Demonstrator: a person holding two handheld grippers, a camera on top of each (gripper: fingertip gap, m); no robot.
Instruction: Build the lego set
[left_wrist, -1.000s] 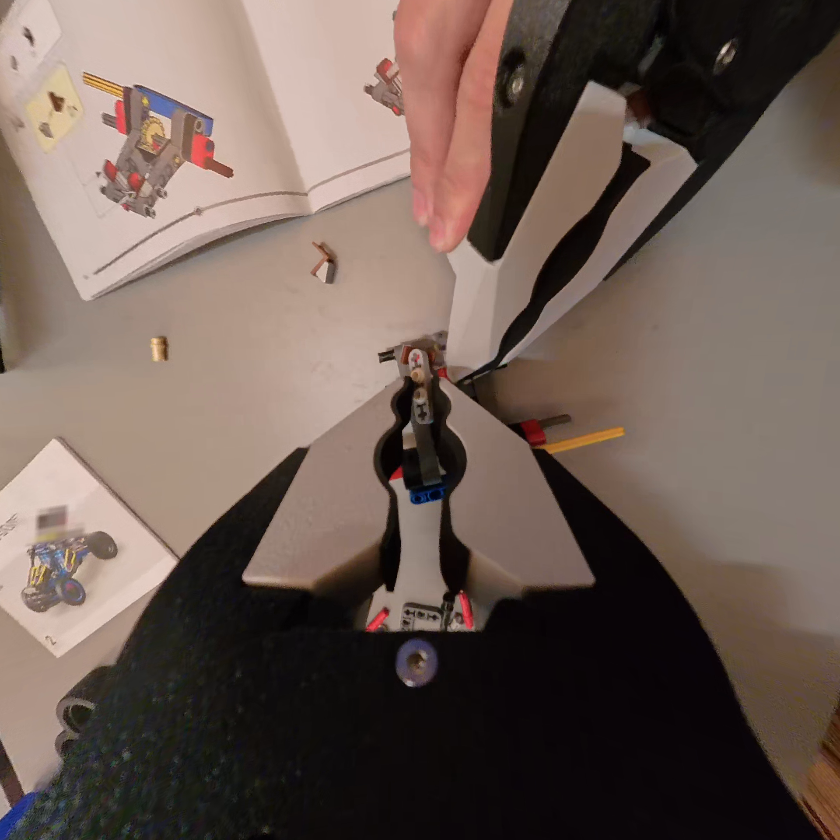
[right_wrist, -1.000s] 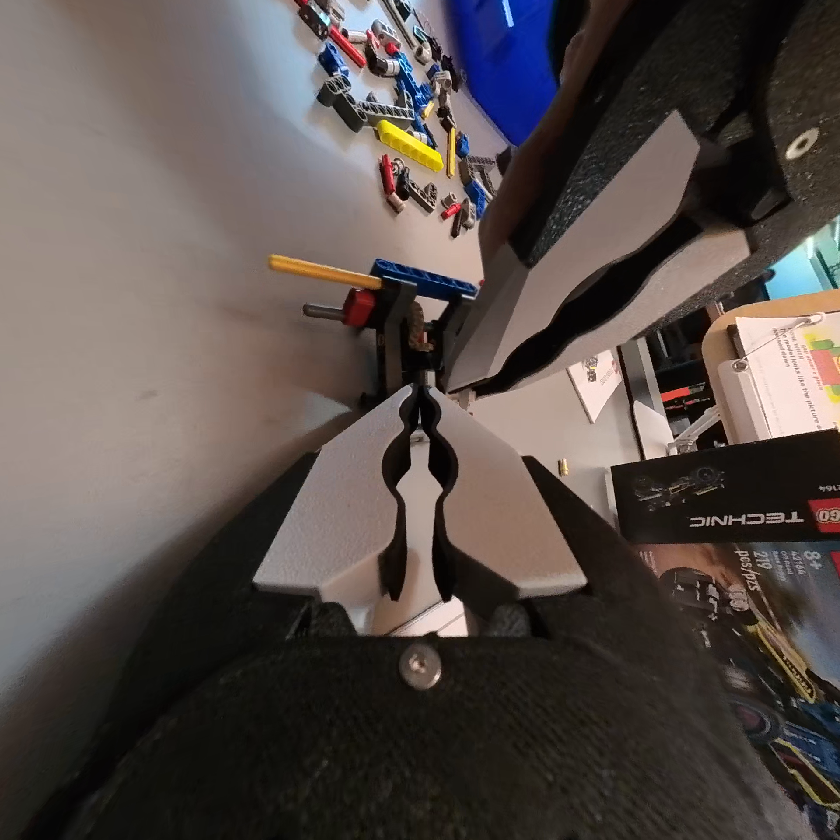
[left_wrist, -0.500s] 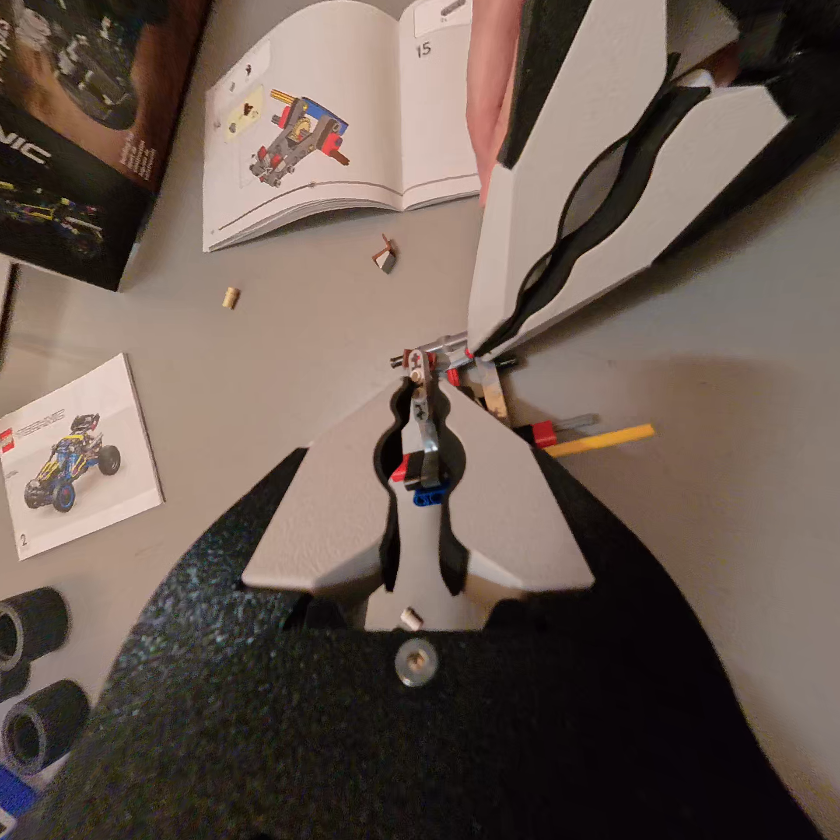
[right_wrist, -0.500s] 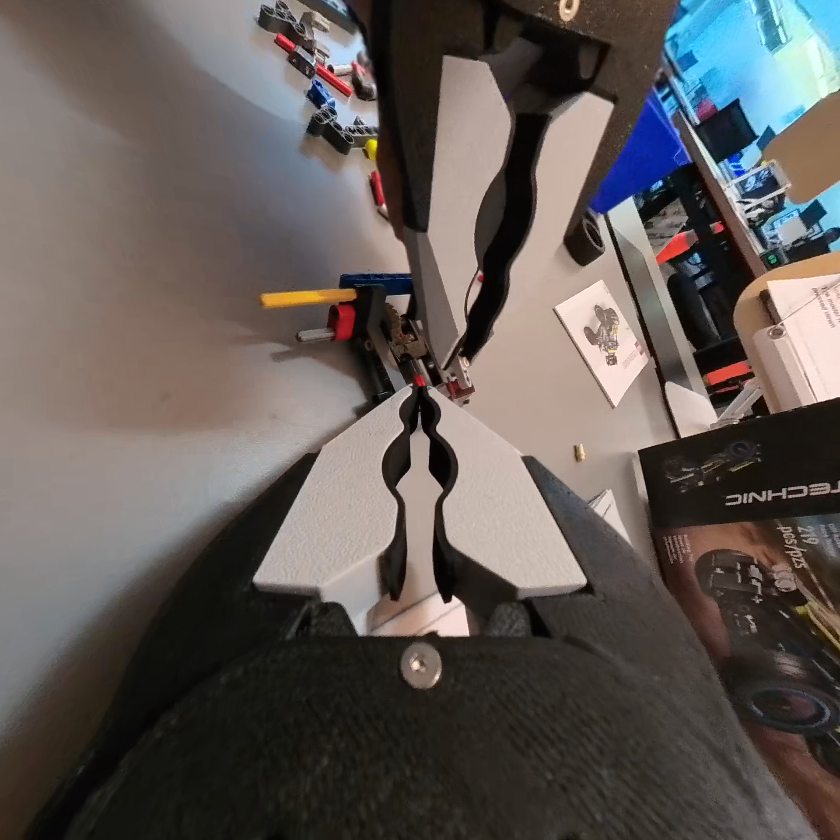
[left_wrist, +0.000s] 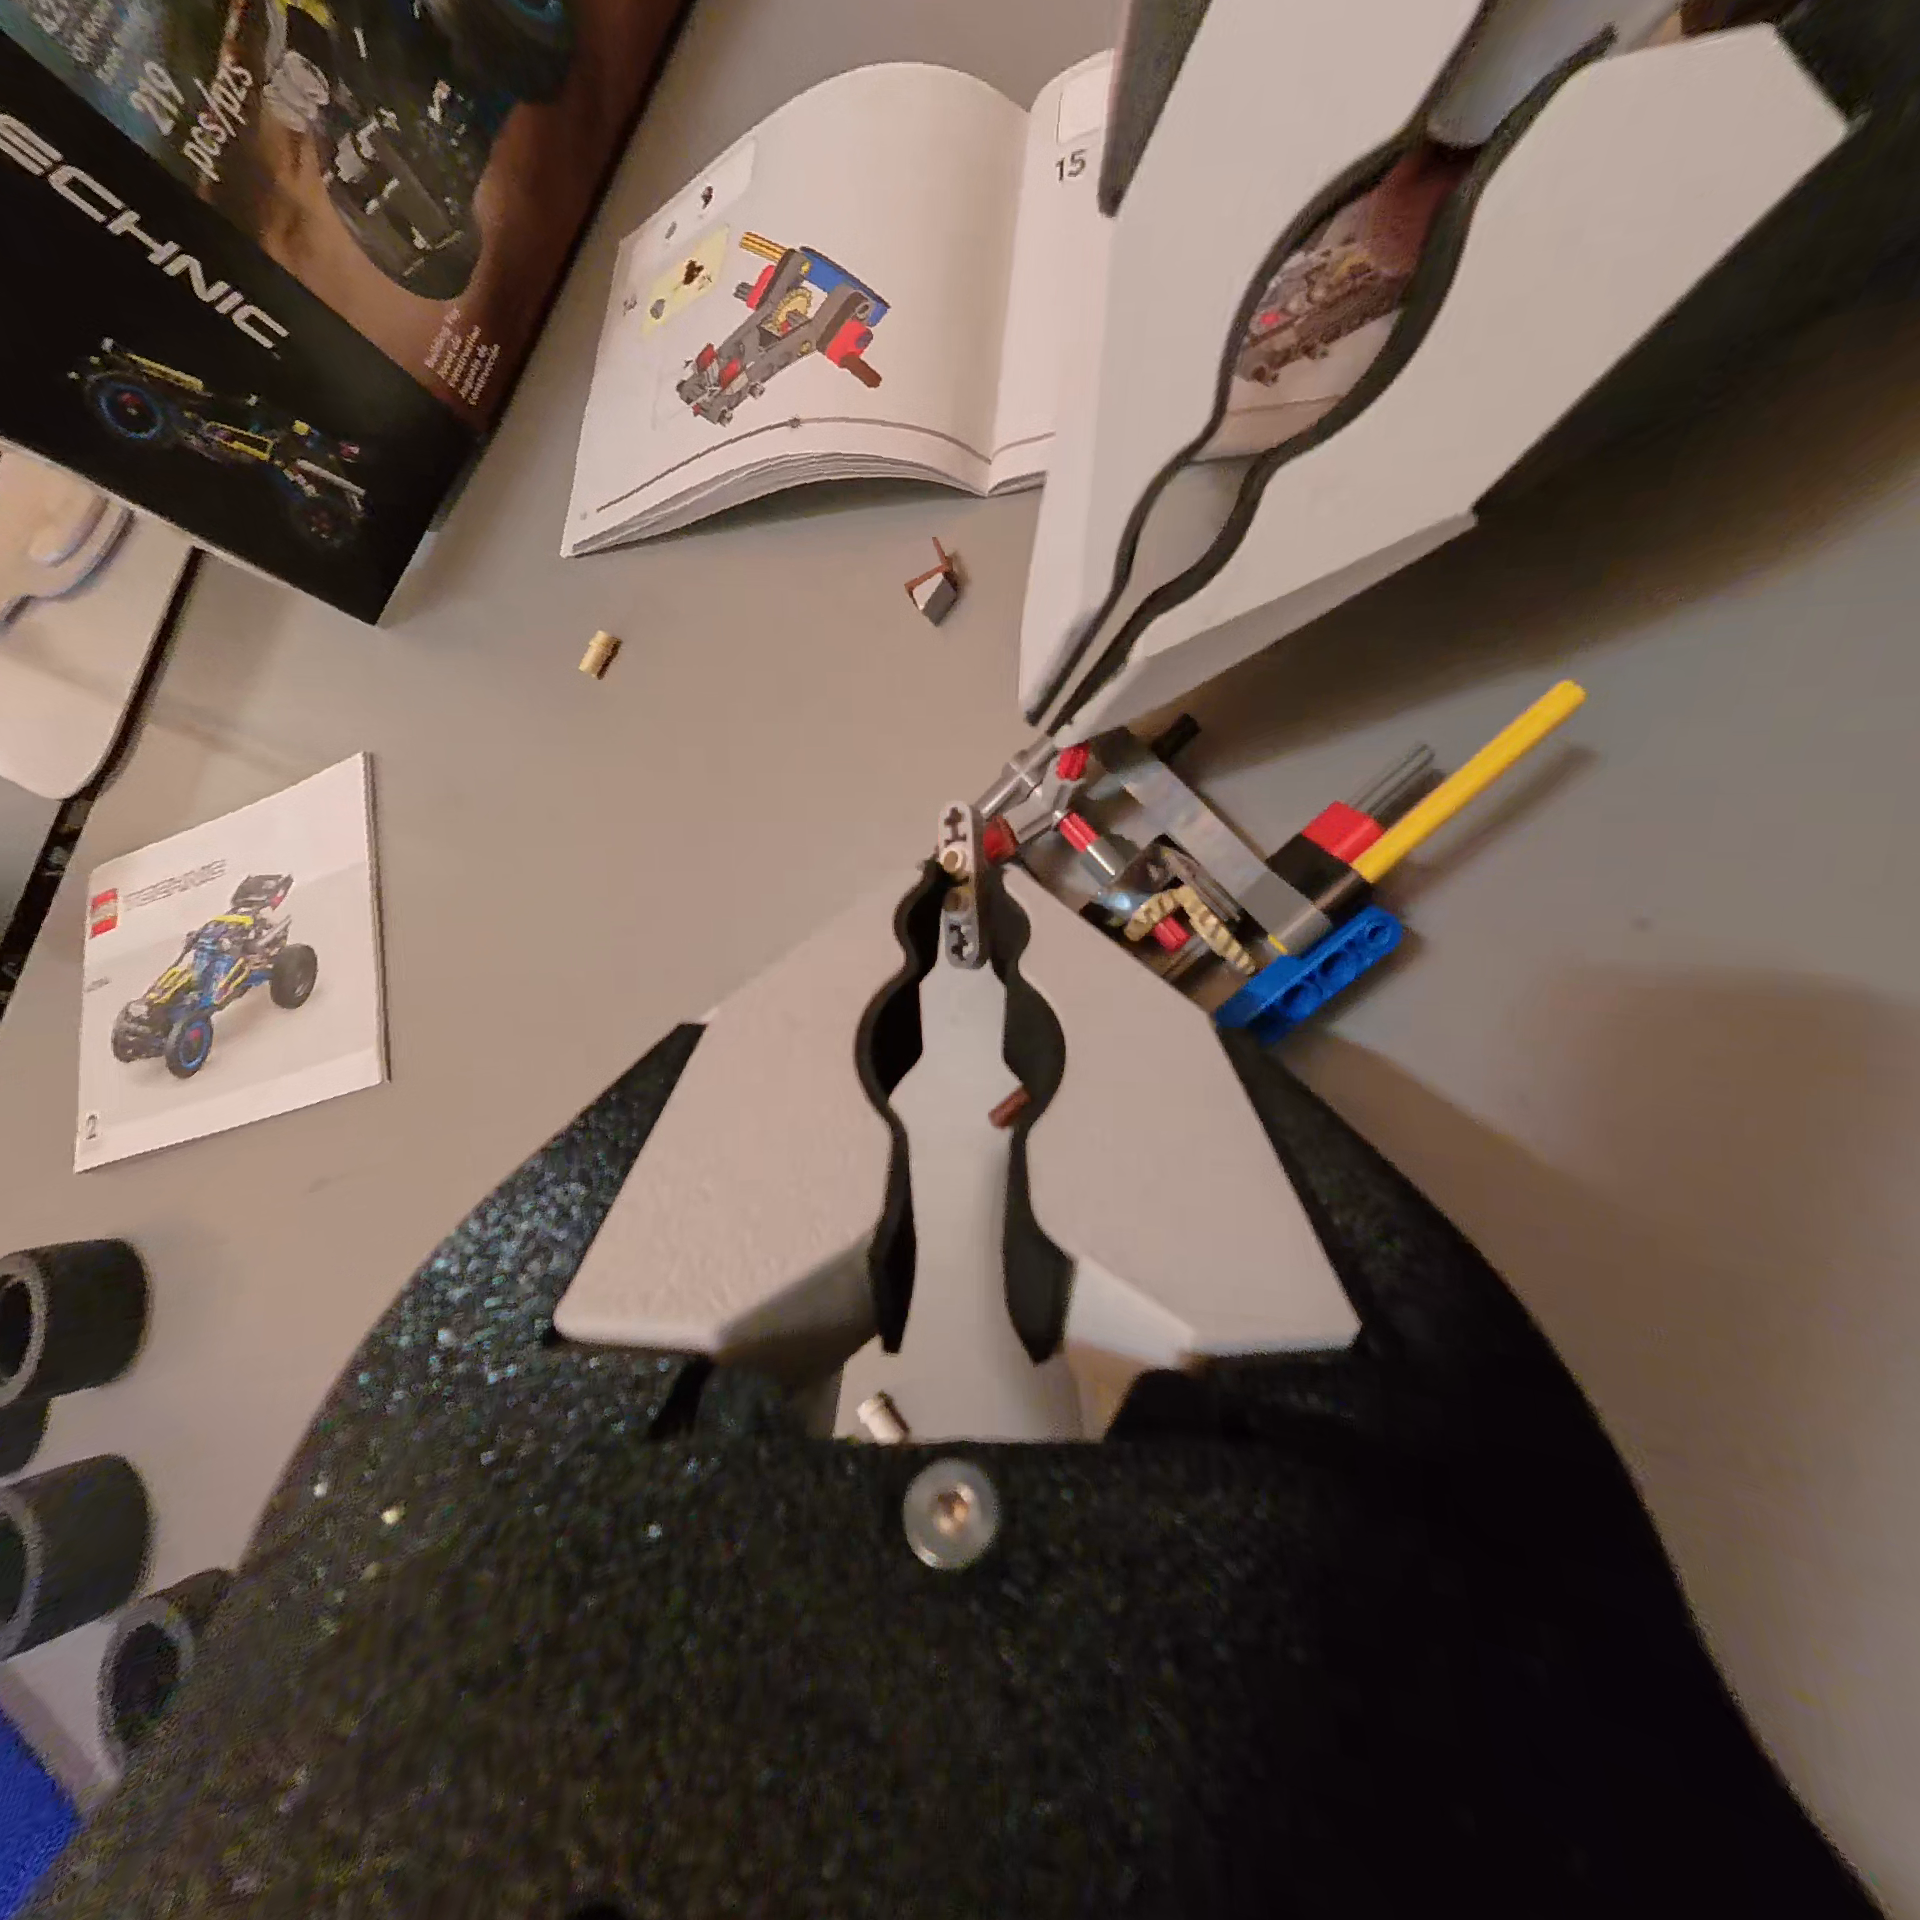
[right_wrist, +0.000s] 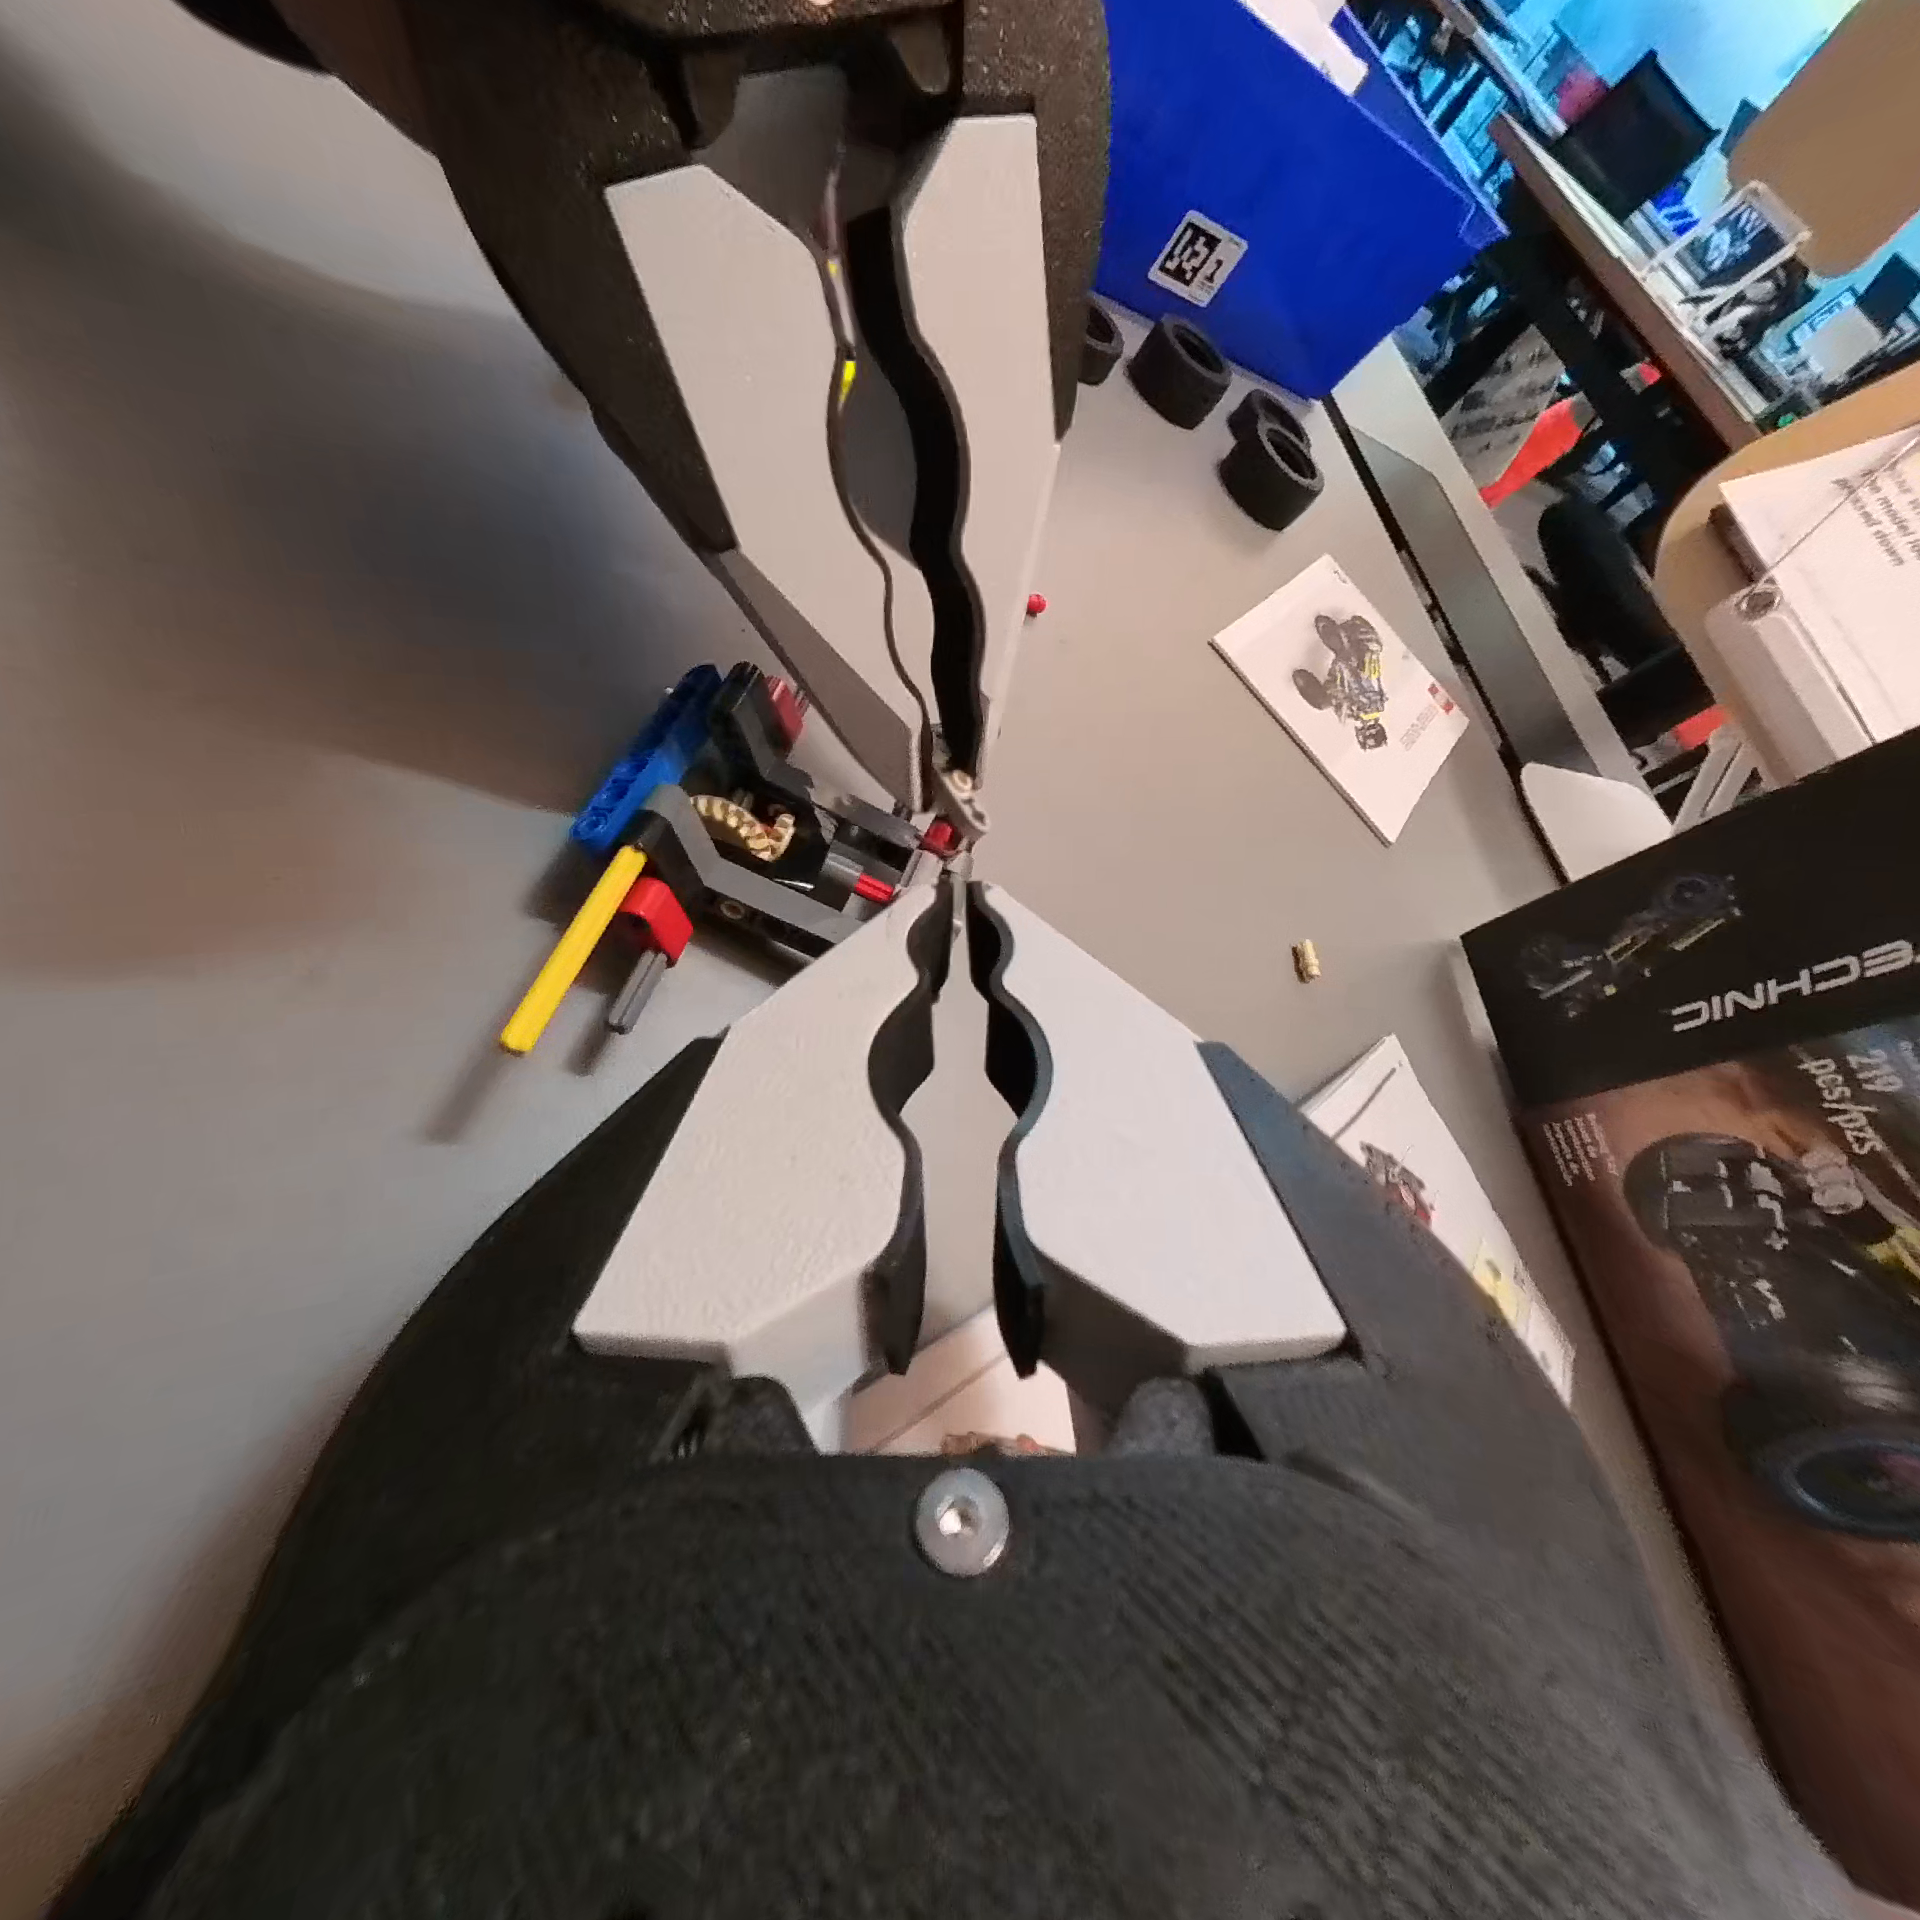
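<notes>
The partly built lego assembly (left_wrist: 1195, 883) lies on the grey table, with a blue beam (left_wrist: 1309, 971), yellow axle (left_wrist: 1475, 779), red bush and tan gear. My left gripper (left_wrist: 961, 883) is shut on a small light grey beam (left_wrist: 961, 909) at the assembly's near end. My right gripper (left_wrist: 1044, 717) comes in from the upper right, its tips shut on the grey connector beside that beam. In the right wrist view, my right gripper (right_wrist: 956, 894) is shut at the assembly's (right_wrist: 748, 831) end. The left gripper (right_wrist: 951, 758) faces it from above, tip to tip.
An open instruction booklet (left_wrist: 810, 312), the set's box (left_wrist: 208, 260) and a second booklet (left_wrist: 234, 956) lie to the left. Black tyres (left_wrist: 62, 1309), a tan pin (left_wrist: 600, 655) and a small dark piece (left_wrist: 935, 592) are loose. A blue bin (right_wrist: 1278, 187) stands behind. Only a small space, under 4 cm, lies between the two pairs of fingers. From the right gripper's tips to the small dark piece (left_wrist: 935, 592) is close to 6 cm.
Both grippers stayed shut while turning around the assembly. The assembly now lies right of my left fingers instead of between them. The person's hand has left the left wrist view.
</notes>
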